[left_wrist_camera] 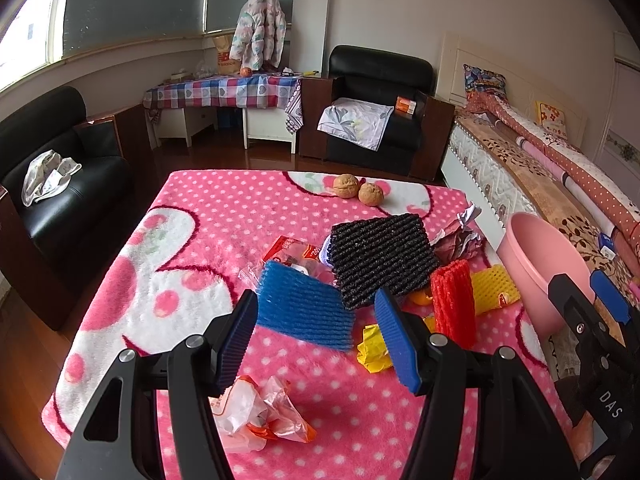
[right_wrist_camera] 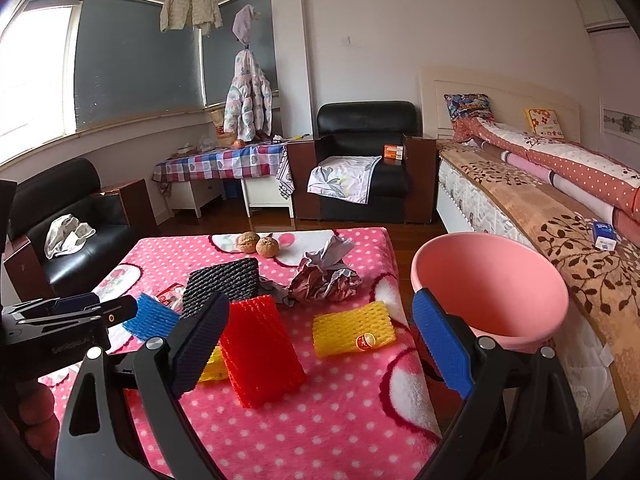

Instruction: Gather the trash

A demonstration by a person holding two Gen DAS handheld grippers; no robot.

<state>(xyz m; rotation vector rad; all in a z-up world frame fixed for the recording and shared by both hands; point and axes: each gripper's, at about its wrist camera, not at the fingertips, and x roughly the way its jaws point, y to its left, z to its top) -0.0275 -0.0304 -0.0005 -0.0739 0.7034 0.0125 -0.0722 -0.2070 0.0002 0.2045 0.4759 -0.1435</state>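
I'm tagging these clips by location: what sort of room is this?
Most likely a lived-in bedroom doubling as a sitting room: a bed with rolled quilts runs along the right wall, black leather armchairs sit opposite, and a puffer jacket hangs by the window.

Two walnuts (right_wrist_camera: 256, 245) sit side by side, touching, at the table's (right_wrist_camera: 320, 432) far edge. Nearer, a mat (right_wrist_camera: 224, 280) lies mid-table, crumpled foil (right_wrist_camera: 324, 276) to its right. Three foam sleeves (right_wrist_camera: 258, 352) lie before them. A basin (right_wrist_camera: 492, 292) stands beyond the right edge; a wrapper (left_wrist_camera: 256, 412) lies by the near edge.
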